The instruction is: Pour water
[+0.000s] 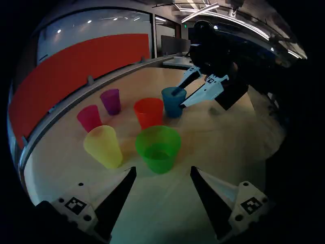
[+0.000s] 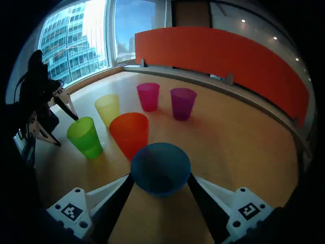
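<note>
Straddles blue cup (image 2: 160, 168) on the surface (image 2: 243, 162) with right tongs (image 2: 159, 177), grip impossible to tell; holds left tongs (image 1: 162, 170) released just short of green cup (image 1: 158, 147). Could drop or tip blue cup if lifted loosely, or clip orange cup (image 2: 130, 133) just beside

blue cup (image 2: 160, 168) upright beside orange cup (image 2: 130, 132)
</note>
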Available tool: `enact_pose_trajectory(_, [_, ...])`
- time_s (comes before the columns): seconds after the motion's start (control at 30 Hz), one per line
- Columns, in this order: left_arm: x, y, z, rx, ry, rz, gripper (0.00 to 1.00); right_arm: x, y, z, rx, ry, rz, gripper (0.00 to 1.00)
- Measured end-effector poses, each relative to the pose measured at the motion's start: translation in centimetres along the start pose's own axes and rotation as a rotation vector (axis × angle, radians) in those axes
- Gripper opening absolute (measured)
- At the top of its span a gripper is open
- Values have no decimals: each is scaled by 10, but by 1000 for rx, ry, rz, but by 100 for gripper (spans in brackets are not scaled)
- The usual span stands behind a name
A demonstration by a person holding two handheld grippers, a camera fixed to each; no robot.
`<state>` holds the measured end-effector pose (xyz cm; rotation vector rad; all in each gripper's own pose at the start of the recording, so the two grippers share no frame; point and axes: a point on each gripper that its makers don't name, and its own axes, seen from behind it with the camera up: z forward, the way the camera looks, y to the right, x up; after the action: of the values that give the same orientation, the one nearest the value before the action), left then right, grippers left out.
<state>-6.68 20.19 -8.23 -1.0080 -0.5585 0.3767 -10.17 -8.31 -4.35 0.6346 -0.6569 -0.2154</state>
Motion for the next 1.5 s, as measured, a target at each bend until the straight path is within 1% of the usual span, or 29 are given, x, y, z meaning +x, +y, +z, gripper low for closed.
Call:
enact_pose_trajectory(0.2, [-3,-8,-16,51,29,-48,99,-3,1,-17,-29,26,15,100])
enact_pose_trajectory(0.4, [-3,-19,-33,115,68,-89,99,-8,1,-37,-59,54,33,100])
enact_pose_trajectory(0.5, [-3,-25,-39,146,90,-116,99,-9,2,-45,-76,68,40,100])
enact_pose_trajectory(0.6, [-1,-34,-46,187,119,-142,99,-6,3,-51,-93,87,48,100])
enact_pose_trajectory(0.7, [2,-46,-53,242,149,-170,99,-2,4,-58,-110,116,59,100])
enact_pose_trajectory(0.87, [8,-61,-68,313,219,-201,99,9,12,-68,-150,171,94,100])
enact_pose_trajectory(1.1, [15,-90,-95,450,316,-245,99,28,28,-78,-226,265,144,100])
enact_pose_trajectory(1.3, [17,-108,-114,550,383,-293,99,39,40,-79,-296,332,171,100])
enact_pose_trajectory(1.4, [18,-114,-122,604,409,-306,99,47,43,-83,-323,371,175,100])
enact_pose_trajectory(1.5, [20,-119,-131,653,431,-309,99,53,48,-85,-357,403,180,100])
